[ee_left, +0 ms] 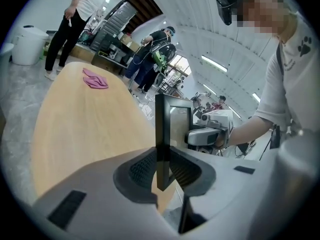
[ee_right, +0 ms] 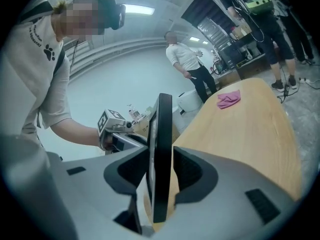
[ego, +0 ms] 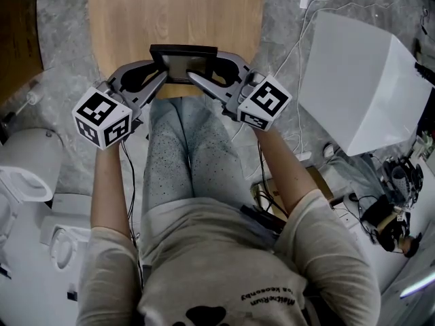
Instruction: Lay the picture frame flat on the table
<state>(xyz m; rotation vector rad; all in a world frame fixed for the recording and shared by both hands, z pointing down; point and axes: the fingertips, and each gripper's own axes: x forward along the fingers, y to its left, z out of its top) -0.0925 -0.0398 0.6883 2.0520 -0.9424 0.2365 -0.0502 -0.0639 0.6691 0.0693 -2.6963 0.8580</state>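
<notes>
Picture frame (ego: 183, 63) upright at worktop (ego: 136, 19) edge. Left hand-held gripper (ee_left: 162, 169) clamped on one side; right hand-held gripper (ee_right: 161, 184) jaws apart around other side.

Picture frame (ego: 183, 63): lower corners hidden behind left tool (ego: 159, 68) and right tool (ego: 204, 70) in head view. Picture under glass too dim to tell. Tabletop (ego: 136, 19) cut off by top edge. Pink thing (ee_left: 95, 79) at tabletop's far end too small to tell. Frame's bottom edge hidden behind tool bodies in both gripper views.

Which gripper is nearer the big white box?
Right. The right gripper is at the picture frame's edge toward the white box; the left gripper at its far edge.
</notes>
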